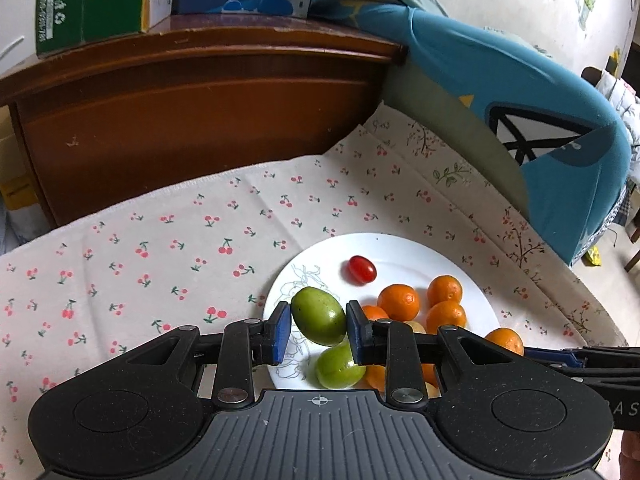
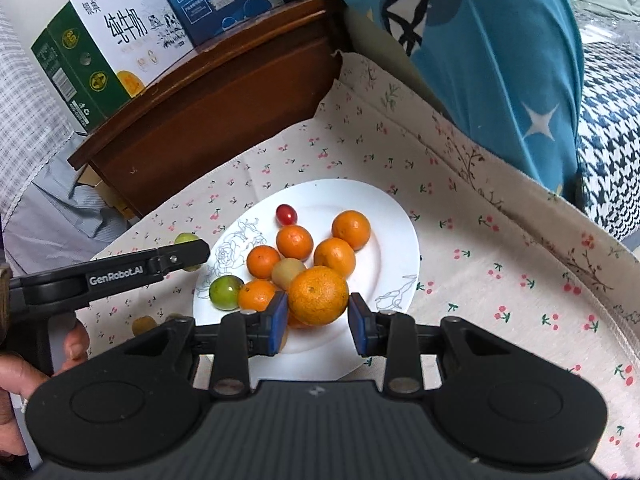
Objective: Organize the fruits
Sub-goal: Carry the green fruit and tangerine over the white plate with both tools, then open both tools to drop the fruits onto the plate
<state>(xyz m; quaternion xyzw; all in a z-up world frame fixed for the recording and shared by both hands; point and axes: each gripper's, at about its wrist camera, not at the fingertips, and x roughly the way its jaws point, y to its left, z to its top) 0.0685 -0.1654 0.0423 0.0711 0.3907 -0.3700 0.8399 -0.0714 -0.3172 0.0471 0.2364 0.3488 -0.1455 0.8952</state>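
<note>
White plate (image 2: 400, 240) holding mandarins (image 2: 295, 242), green fruit (image 2: 225, 292), cherry tomato (image 2: 286, 214)

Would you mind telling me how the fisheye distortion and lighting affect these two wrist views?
Left wrist view: the wooden cabinet bows strongly and the corners darken; soft daylight gives a small glare spot on the held green fruit. Right wrist view: the same bending at the cloth's edge; the held orange is sharp, with faint shadows on the white plate.

Left gripper (image 1: 319, 330) clamps green fruit (image 1: 319, 321) above white plate (image 1: 400, 248); tangerines (image 1: 399, 302) beside.
</note>
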